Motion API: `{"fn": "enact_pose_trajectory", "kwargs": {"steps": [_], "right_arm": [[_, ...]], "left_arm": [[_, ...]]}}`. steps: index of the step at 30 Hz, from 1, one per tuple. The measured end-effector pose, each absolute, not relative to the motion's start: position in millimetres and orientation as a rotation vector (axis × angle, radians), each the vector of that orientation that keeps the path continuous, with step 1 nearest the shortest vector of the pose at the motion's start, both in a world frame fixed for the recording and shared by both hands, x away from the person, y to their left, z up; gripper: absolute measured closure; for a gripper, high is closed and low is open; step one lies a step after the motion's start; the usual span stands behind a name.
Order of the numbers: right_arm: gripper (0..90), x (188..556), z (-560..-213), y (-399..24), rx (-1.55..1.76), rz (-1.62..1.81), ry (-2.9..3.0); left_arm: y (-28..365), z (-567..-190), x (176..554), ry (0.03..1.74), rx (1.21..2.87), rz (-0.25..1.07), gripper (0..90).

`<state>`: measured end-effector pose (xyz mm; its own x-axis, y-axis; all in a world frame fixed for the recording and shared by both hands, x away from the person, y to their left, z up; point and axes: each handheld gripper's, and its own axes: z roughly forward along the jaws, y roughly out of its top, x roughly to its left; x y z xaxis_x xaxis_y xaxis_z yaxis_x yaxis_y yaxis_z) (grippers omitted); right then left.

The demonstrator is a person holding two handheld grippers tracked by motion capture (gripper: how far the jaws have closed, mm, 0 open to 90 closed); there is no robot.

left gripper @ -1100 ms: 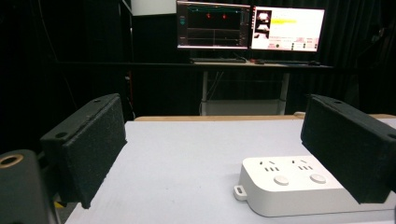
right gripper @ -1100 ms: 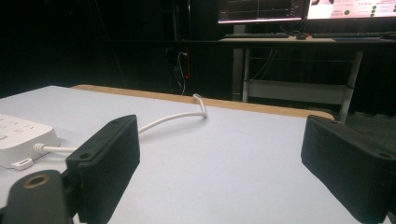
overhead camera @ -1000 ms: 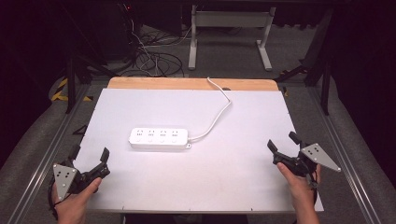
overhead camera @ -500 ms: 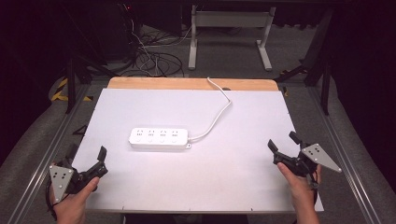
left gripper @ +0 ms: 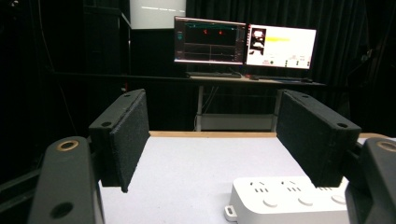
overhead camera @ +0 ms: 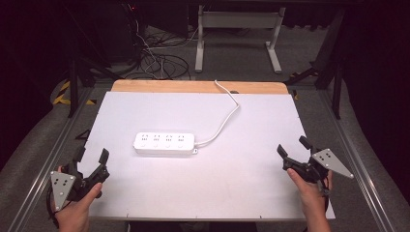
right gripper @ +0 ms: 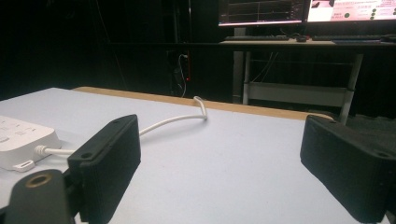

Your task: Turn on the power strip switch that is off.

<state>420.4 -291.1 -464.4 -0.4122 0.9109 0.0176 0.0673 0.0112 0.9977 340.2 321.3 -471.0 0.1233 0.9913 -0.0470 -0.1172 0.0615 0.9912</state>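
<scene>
Your desk [overhead camera: 232,193] carries a white top sheet with a strip of bare wood along its far edge. The white power strip [overhead camera: 164,143] lies flat on the sheet, left of centre and well apart from both tools; its white cable [overhead camera: 226,121] curves away from its right end toward the far edge and drops over the wood. No brand or lettering can be read on the power strip; its sockets and round buttons are plain. In the left gripper view two lit monitors [left gripper: 245,42] stand on a bench behind the desk, but their writing is too small to read. Your left tool [overhead camera: 92,162] hovers at the near left corner of the desk, jaws pointing toward the power strip [left gripper: 289,198], which sits ahead and to the right of them. Its jaws are apart with nothing between them, and they have just been closing: against the frame one second ago the gap is visibly narrower. Your right tool [overhead camera: 294,149] sits at the near right edge of the desk, jaws spread wide and empty, in the same place as before. The power strip and cable have not shifted.
</scene>
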Motion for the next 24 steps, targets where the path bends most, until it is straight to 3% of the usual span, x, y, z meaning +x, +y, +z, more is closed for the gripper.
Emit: {"fn": "enact_pose_trajectory", "kwargs": {"steps": [24], "right_arm": [[13.2,420.2,-464.1,-288.7,1.026,1.5,1.577]], "left_arm": [[311.3,-449.4,339.6,1.062,1.191,1.095,35.7]]}}
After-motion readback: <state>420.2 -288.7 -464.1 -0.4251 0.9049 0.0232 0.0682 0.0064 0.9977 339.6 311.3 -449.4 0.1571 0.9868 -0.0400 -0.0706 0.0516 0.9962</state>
